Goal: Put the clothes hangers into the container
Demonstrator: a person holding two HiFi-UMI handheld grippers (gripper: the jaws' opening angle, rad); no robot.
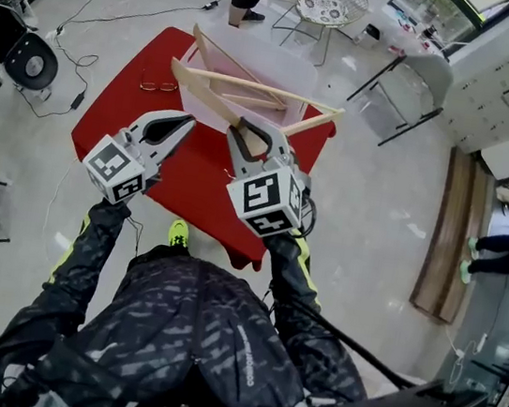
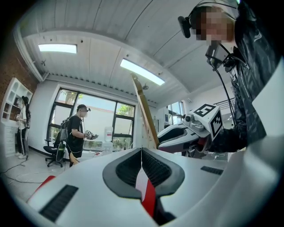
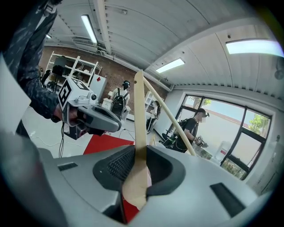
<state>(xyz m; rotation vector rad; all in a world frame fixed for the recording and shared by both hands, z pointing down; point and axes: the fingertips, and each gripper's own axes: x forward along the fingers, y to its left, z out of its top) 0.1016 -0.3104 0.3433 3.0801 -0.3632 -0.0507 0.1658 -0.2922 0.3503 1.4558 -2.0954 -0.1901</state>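
Risks, nearest first:
- The right gripper (image 1: pixel 251 133) has the held hanger (image 1: pixel 212 97) by one flat wooden arm only. The rest of the frame juts out ahead unsupported. It may swivel in the pads or slide out if it is swung or knocked.
- The hanger hangs above the container (image 1: pixel 267 53), which sits on the red table (image 1: pixel 128 98). In the head view its span looks about as wide as the opening. If it goes down flat, an end may catch the rim and bridge the box instead of dropping in.
- A second hanger (image 1: pixel 241 71) already lies slantwise inside. The new one may hook over it and ride up.
- The container looks light, so a push on its wall could shove it across the table.
- The glasses (image 1: pixel 158 87) lie just beside its left side, within reach of a stray hanger end.

Tool:
- The left gripper (image 1: pixel 183 124) has its jaws together with nothing between them. It sits beside the right one, clear of the wood.
- The right gripper's jaws stand partly apart, with the pads clamped on both faces of the hanger arm, which rises upright from them.
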